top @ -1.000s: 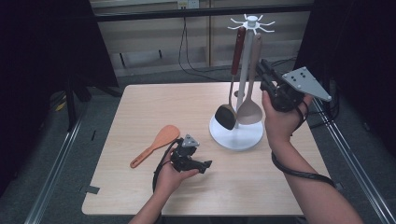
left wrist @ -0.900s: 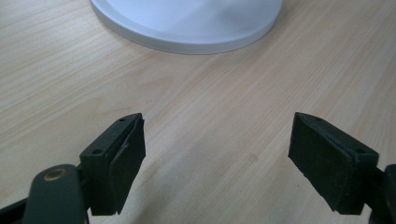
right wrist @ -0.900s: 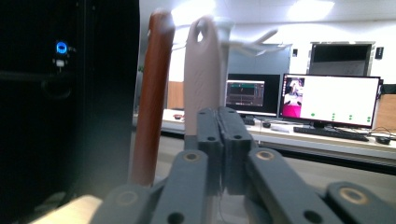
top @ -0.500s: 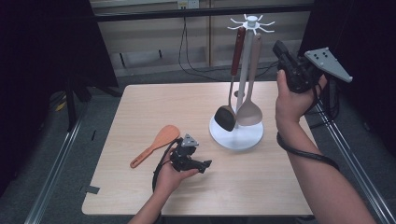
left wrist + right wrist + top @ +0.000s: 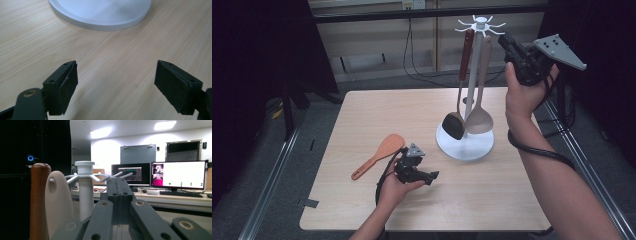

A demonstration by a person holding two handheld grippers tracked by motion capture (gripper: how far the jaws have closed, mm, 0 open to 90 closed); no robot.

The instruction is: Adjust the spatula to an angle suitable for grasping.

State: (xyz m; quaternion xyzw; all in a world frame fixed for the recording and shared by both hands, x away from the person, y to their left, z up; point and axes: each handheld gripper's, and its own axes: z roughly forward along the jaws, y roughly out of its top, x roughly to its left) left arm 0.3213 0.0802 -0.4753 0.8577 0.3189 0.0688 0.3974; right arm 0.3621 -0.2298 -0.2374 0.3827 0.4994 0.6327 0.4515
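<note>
The right gripper (image 5: 508, 42) is raised level with the top of the white utensil stand (image 5: 478, 25), just beside its hooks; its fingers are pressed together with nothing between them. On the stand hang a beige spoon (image 5: 480, 117) and a black spatula (image 5: 454, 125). The left gripper (image 5: 430, 176) rests low over the worktop (image 5: 362, 115), fingers wide apart and empty, near the stand's base. An orange rice paddle (image 5: 379, 154) lies on the worktop beside it.
</note>
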